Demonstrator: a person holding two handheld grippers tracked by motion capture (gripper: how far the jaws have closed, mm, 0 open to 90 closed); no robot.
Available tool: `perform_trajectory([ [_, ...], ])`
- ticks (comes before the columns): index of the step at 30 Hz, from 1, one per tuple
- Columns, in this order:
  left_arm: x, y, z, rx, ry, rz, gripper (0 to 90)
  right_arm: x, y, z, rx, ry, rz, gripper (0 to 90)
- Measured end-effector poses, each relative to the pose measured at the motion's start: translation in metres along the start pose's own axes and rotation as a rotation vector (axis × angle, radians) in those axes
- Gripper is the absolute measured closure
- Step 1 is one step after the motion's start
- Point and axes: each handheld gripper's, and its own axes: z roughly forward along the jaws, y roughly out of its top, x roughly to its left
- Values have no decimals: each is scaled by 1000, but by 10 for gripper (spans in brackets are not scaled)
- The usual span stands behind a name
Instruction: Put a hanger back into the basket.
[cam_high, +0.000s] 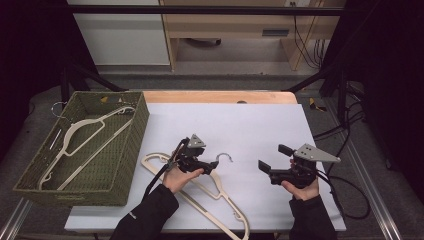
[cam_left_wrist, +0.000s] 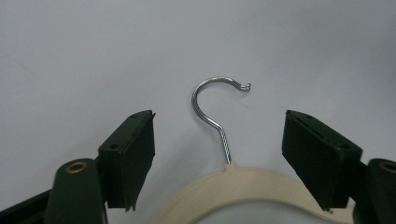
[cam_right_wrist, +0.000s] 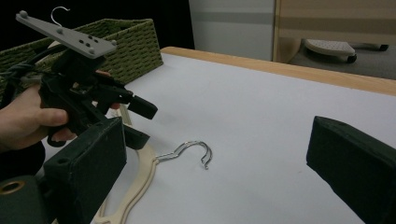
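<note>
Plainly, no writing can be read on anything. Left of the hanger (cam_high: 200, 187), a green wicker basket (cam_high: 127, 150) holds another cream hanger (cam_high: 82, 137), leaning inside with its hook over the far rim. The hanger lies flat on the white counter (cam_high: 260, 125). The left gripper (cam_left_wrist: 219, 140) hangs over its neck, fingers (cam_left_wrist: 128, 158) apart beside the metal hook (cam_left_wrist: 212, 107), not touching. The right gripper (cam_high: 272, 159) sits right of the hanger, fingers apart, empty.
</note>
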Motion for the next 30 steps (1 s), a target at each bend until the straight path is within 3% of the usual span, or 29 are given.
perform_trajectory([
  [17, -2, -6, 28, 84, 1, 7, 586, 1, -2, 4, 11, 10, -5, 51],
  [28, -7, -7, 36, 93, -5, -22, 763, 1, -2, 5, 19, 8, -1, 51],
  [30, -9, -7, 37, 97, 11, -15, 784, 2, -3, 5, 19, 9, -1, 51],
])
